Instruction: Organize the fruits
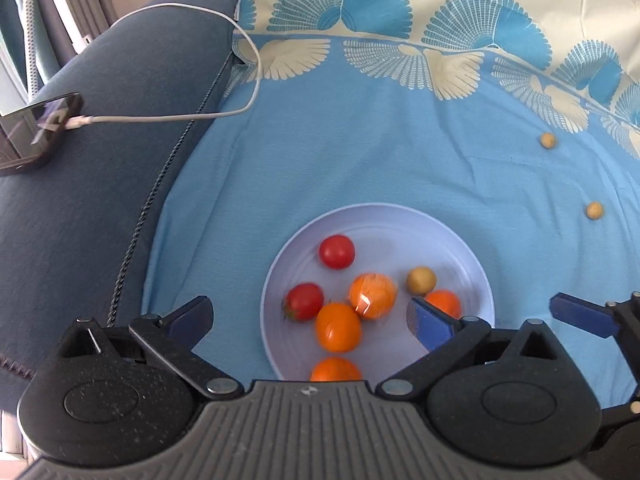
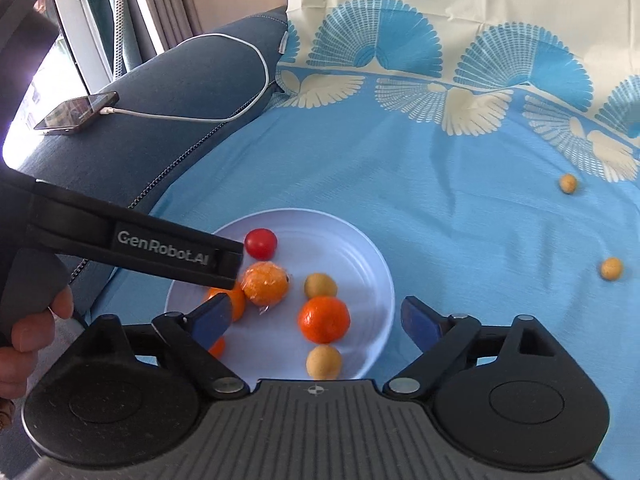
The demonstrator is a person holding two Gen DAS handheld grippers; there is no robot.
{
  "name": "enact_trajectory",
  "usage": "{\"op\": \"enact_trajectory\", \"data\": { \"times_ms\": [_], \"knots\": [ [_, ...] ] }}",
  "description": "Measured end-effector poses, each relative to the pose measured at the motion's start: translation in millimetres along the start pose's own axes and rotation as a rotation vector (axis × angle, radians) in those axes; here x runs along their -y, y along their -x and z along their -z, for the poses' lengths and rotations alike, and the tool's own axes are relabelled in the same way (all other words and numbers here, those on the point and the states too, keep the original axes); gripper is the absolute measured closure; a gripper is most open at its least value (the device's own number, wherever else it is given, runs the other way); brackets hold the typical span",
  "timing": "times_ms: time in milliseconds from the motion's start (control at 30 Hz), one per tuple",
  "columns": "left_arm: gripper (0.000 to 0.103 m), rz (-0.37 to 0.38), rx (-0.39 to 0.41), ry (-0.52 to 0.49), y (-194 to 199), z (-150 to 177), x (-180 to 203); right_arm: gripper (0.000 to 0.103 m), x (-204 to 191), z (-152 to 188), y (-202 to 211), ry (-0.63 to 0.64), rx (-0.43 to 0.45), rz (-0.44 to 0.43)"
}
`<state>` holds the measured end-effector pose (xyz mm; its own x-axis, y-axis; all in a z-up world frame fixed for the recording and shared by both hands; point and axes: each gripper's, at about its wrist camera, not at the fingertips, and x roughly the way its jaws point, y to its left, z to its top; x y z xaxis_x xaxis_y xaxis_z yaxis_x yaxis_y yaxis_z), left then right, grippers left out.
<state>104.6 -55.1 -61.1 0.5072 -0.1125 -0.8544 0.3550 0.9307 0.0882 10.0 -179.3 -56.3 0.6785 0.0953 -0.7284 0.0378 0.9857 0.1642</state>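
Left gripper [image 1: 310,316] fingers spread wide, nothing between; right gripper [image 2: 320,318] fingers likewise apart, empty. Both hover over near edge of plate [image 1: 476,264], pitched steeply down. Wrapped orange [image 1: 372,295] lies free mid-plate among tomatoes, oranges. Step: drop-off apparently done. Next: fetch two small yellow fruits [image 2: 611,268] from blue cloth [image 2: 440,208], far right.

Blue cloth [image 1: 360,152] w/ cream fan-print border spread over seat. Dark blue sofa arm [image 1: 132,100] at left; phone [image 1: 36,132] on it, white charging cable [image 1: 244,60] plugged in. Curtains [image 2: 160,4] behind, daylight from window at far left.
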Motion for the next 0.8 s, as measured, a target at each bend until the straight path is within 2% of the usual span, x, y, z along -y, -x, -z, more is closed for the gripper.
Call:
{"op": "enact_trajectory", "data": {
  "times_ms": [167, 333, 400, 500, 800],
  "knots": [
    [0.0, -0.016, -0.009, 0.035, 34, 25, -9, 0.005, -9, 19, 40, -0.019, -0.003, 0.044],
    [0.0, -0.018, 0.003, 0.107, 68, 56, -16, 0.001, -22, 37, 82, -0.021, 0.049, 0.089],
    [0.0, -0.019, 0.018, 0.087, 79, 65, -14, 0.001, -28, 45, 97, -0.007, 0.083, 0.122],
    [0.0, -0.042, 0.064, 0.064, 98, 76, -9, 0.001, -31, 52, 114, -0.004, 0.107, 0.124],
    [0.0, -0.03, 0.152, 0.035, 137, 96, 1, 0.001, -38, 68, 157, 0.0, 0.203, 0.147]
  ]
}}
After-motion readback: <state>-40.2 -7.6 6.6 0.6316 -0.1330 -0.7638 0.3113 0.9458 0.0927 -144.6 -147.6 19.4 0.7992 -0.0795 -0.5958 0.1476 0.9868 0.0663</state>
